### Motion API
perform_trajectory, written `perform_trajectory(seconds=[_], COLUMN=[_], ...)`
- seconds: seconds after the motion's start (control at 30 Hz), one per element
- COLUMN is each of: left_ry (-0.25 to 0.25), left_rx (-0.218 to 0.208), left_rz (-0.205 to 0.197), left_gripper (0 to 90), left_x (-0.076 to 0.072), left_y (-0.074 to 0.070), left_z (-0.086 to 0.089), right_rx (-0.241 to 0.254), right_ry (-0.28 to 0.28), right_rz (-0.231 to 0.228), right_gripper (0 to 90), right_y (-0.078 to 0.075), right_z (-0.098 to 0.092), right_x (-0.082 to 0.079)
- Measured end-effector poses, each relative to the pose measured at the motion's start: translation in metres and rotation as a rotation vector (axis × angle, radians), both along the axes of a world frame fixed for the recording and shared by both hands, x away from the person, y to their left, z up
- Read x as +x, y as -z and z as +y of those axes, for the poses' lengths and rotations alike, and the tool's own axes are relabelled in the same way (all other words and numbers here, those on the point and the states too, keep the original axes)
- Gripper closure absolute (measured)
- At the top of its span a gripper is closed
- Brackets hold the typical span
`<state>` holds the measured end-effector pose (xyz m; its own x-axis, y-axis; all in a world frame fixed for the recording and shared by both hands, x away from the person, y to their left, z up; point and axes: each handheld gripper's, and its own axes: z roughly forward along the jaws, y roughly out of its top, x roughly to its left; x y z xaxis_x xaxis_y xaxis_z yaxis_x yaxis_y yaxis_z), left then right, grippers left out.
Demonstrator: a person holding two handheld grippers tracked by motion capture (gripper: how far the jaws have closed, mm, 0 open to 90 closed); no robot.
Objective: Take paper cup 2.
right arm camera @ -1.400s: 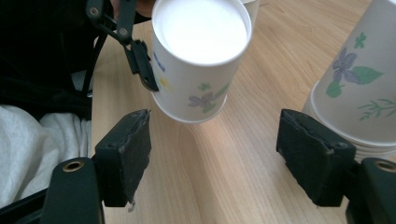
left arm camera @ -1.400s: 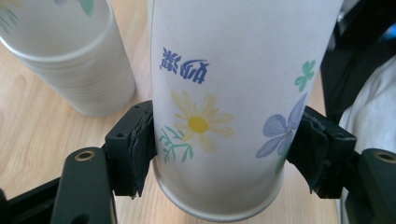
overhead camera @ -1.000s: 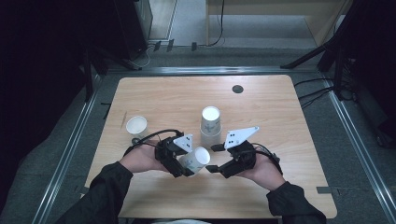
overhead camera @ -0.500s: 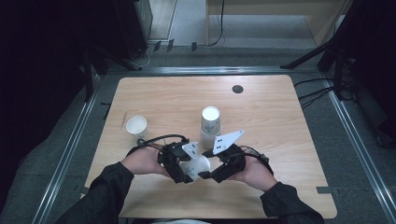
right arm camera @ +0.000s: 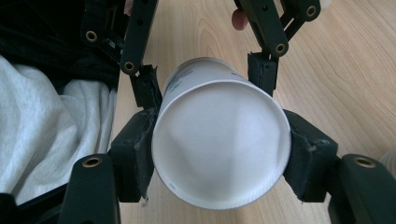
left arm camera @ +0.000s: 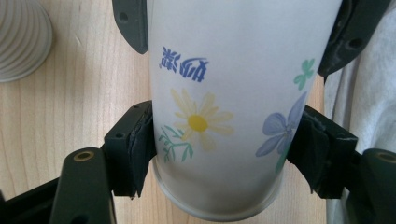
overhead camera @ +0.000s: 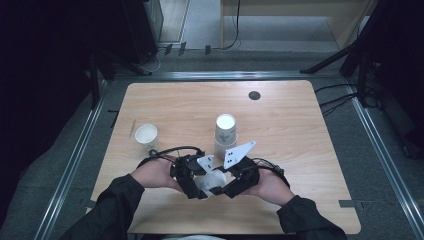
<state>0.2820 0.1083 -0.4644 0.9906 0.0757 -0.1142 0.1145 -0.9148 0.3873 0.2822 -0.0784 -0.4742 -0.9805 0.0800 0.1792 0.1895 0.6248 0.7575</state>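
**Both grippers now on the cup**

At lower centre, the right gripper (overhead camera: 220,187) has just been closing onto the paper cup (overhead camera: 210,181), joining the left gripper (overhead camera: 200,187), already clamped. A handover or pull-apart looks ready.

A light wooden bench (overhead camera: 300,150) fills mid-frame. An open paper cup (overhead camera: 146,136) stands upright at centre left. A stack of upturned cups (overhead camera: 225,131) stands near the middle. A dark round grommet (overhead camera: 254,95) sits toward the upper right.
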Motion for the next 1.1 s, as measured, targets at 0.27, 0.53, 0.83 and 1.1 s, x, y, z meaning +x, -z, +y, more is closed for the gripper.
perform_trajectory(seconds=[0.27, 0.53, 0.83, 1.1], left_ry=[-0.025, -0.086, -0.151, -0.183], left_rx=[-0.081, -0.197, -0.322, -0.419], left_rz=[-0.018, -0.024, -0.001, -0.023], left_gripper=[14.2, 12.8, 12.3, 10.8], left_x=[0.005, 0.01, 0.013, 0.009], left_y=[-0.005, -0.013, -0.019, -0.021], left_z=[0.007, 0.017, 0.03, 0.032], right_rx=[0.034, 0.091, 0.147, 0.224], right_ry=[0.037, 0.071, 0.077, 0.065], right_rz=[-0.015, -0.027, -0.034, -0.012], right_gripper=[34.4, 34.4, 34.4, 34.4], right_y=[-0.011, -0.021, -0.03, -0.037], right_z=[-0.011, -0.026, -0.031, -0.027], right_x=[0.003, 0.008, 0.013, 0.017])
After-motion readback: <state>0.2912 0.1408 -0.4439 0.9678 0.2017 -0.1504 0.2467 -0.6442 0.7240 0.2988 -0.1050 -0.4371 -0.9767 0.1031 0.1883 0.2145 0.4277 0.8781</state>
